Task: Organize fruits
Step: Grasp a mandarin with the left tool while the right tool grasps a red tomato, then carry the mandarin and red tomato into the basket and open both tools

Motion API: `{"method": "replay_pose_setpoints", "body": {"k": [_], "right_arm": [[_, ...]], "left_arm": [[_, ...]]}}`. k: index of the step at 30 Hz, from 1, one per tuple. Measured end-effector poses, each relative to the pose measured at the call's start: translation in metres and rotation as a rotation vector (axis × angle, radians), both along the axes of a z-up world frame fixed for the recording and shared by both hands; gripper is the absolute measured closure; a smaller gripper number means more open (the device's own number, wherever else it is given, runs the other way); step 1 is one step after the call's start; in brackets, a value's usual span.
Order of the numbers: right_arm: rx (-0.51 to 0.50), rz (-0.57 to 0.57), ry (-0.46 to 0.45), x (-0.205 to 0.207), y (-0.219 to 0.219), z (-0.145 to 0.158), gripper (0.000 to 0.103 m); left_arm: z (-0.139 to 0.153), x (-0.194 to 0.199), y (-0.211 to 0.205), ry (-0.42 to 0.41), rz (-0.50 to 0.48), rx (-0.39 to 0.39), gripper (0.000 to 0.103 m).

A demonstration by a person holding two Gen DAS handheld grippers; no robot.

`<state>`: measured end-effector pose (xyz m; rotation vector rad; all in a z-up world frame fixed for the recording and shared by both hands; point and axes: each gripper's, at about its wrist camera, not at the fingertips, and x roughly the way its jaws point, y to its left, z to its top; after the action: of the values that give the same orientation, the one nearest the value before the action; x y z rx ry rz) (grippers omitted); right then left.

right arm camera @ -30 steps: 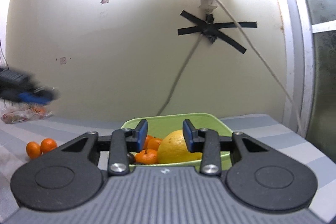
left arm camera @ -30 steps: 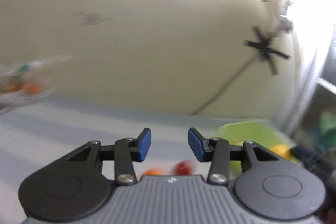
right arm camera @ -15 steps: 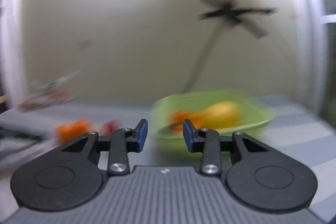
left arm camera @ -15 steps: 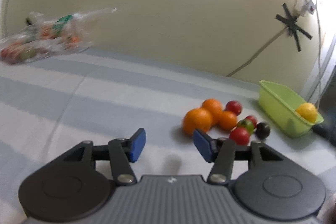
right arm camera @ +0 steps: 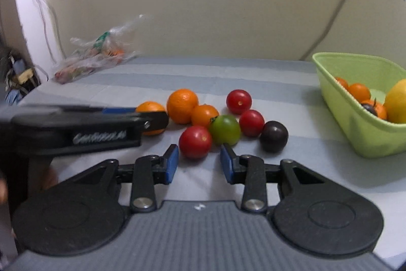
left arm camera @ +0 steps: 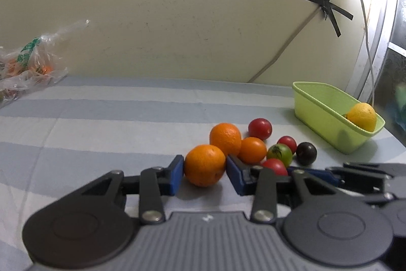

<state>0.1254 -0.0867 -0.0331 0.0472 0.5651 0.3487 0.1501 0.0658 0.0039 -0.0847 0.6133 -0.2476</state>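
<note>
Far left, upper part of both wrist views: a crumpled plastic bag [left arm camera: 28, 65] with more orange fruit inside, lying against the wall, well apart from the loose pile.

Centre of the left wrist view: left gripper [left arm camera: 204, 170] low over the striped table [left arm camera: 101, 123], jaws closing, blue pads either side of the nearest orange [left arm camera: 204, 165]. Pads look to be touching the rind on both flanks. Firm, round and fairly heavy by the look of it, with pebbled skin that should give good friction; best held across the widest middle, as here, or likely to squirt forward out of the pads.

Just behind and to the right: a second orange [left arm camera: 225, 139] and a smaller tangerine [left arm camera: 252, 150], both touching the pile.

Lower centre of the right wrist view: right gripper [right arm camera: 198, 163], jaws closing but not yet pressing, a red tomato [right arm camera: 195, 142] just ahead of the gap between the pads. Smooth, glossy, thin-skinned and light: probably slippery and easy to bruise, so a gentle squeeze across the middle seems wise. A green tomato [right arm camera: 225, 130] touching it on the right could roll when disturbed. Beyond that, more red tomatoes and a dark purple fruit [right arm camera: 273, 136].

Right edge: green basket [right arm camera: 360, 141], already holding a lemon [right arm camera: 397, 106] and small oranges.
</note>
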Motion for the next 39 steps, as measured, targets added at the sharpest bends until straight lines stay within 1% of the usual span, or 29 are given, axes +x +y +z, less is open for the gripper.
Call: {"method": "replay_pose_setpoints", "body": {"k": [1,2,7,10,13,14,16,18,19,20,22,23,26,28,29,32,35,39], "right_arm": [[0.001,0.01,0.003,-0.001,0.0,0.001,0.076],[-0.006,0.012,0.001,-0.004,0.0,0.0,0.075],[-0.014,0.013,-0.038,-0.033,-0.017,0.002,0.075],[-0.017,-0.006,-0.058,-0.053,-0.038,0.001,0.075],[-0.018,-0.047,-0.08,-0.072,-0.061,0.002,0.076],[-0.016,-0.059,-0.092,-0.078,-0.069,0.002,0.076],[-0.024,-0.083,-0.106,-0.086,-0.082,0.001,0.076],[-0.033,-0.093,-0.096,-0.089,-0.094,-0.002,0.076],[-0.025,-0.093,-0.083,-0.09,-0.102,-0.003,0.076],[-0.002,-0.095,-0.071,-0.089,-0.11,-0.002,0.076],[0.032,-0.103,-0.087,-0.09,-0.125,0.003,0.076],[0.038,-0.11,-0.106,-0.088,-0.128,0.007,0.076],[0.056,-0.137,-0.185,-0.08,-0.143,0.024,0.076],[0.05,-0.15,-0.24,-0.071,-0.15,0.031,0.076],[0.033,-0.159,-0.262,-0.064,-0.152,0.033,0.076],[0.017,-0.169,-0.272,-0.039,-0.154,0.032,0.076],[-0.022,-0.177,-0.281,-0.021,-0.151,0.028,0.076],[-0.049,-0.171,-0.291,-0.014,-0.153,0.022,0.075]], "left_arm": [[0.0,-0.004,0.0,-0.003,-0.001,0.004,0.066],[0.001,-0.009,0.001,-0.005,-0.006,0.003,0.066],[0.003,-0.032,-0.007,0.018,-0.078,-0.061,0.066],[0.003,-0.046,-0.021,0.028,-0.136,-0.077,0.066],[0.004,-0.058,-0.042,0.049,-0.215,-0.118,0.066],[0.004,-0.061,-0.05,0.049,-0.237,-0.115,0.066],[0.003,-0.064,-0.071,0.05,-0.264,-0.082,0.065],[0.003,-0.067,-0.09,0.006,-0.243,0.001,0.066],[0.004,-0.066,-0.095,0.001,-0.237,0.019,0.066],[0.007,-0.064,-0.098,0.007,-0.235,0.012,0.066],[0.015,-0.055,-0.098,0.046,-0.27,-0.063,0.066],[0.021,-0.049,-0.1,0.049,-0.271,-0.091,0.066],[0.038,-0.03,-0.107,0.024,-0.26,-0.108,0.066],[0.049,-0.011,-0.114,0.013,-0.262,-0.124,0.066],[0.054,0.001,-0.119,0.006,-0.258,-0.126,0.066],[0.063,0.038,-0.133,0.01,-0.255,-0.137,0.066],[0.06,0.076,-0.151,0.04,-0.254,-0.125,0.066],[0.047,0.107,-0.173,0.073,-0.249,-0.095,0.066]]}}
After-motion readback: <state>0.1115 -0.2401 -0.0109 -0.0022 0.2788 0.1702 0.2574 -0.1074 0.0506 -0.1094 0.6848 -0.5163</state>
